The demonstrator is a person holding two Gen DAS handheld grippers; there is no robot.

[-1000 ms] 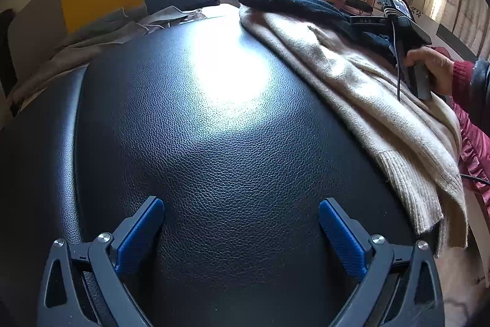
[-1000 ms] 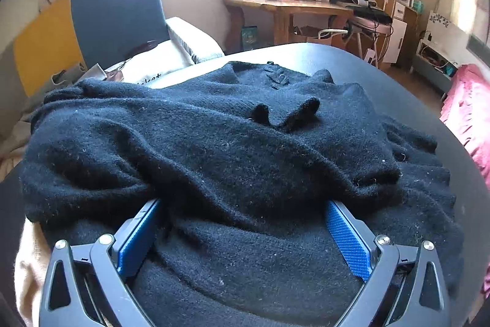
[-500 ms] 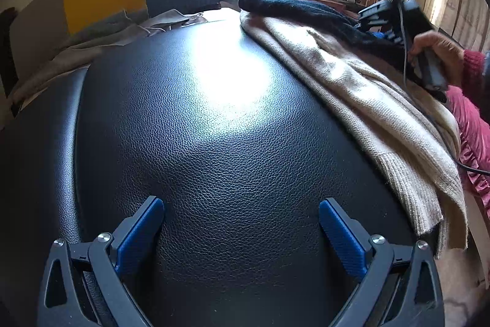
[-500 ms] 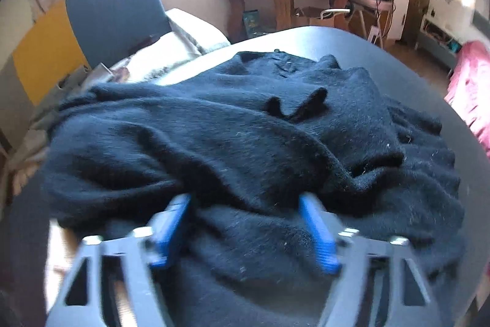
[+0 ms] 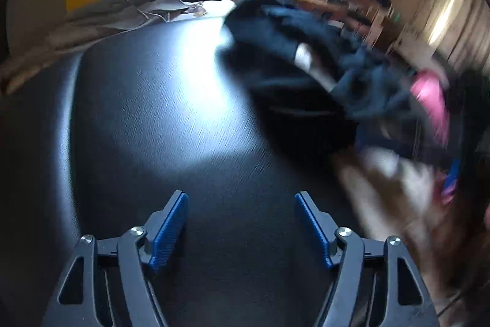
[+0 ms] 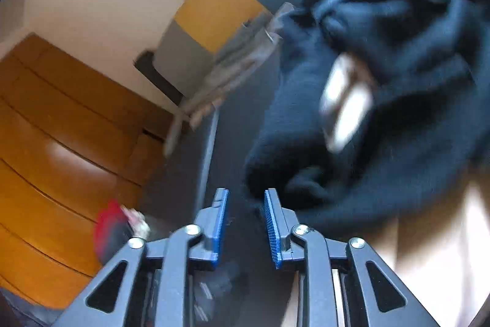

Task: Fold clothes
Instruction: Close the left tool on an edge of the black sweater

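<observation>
Just beside right gripper (image 6: 246, 224) — sweater (image 6: 382, 75) (black).

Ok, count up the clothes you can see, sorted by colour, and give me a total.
Black sweater: 1
Beige sweater: 1, blurred
Grey cloth on the seat behind: 1
Total: 3

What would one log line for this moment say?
left gripper: jaws just closing, empty, over black leather surface | right gripper: jaws just closing, fuzzy black knit sweater edge at tips, grip unclear
</observation>
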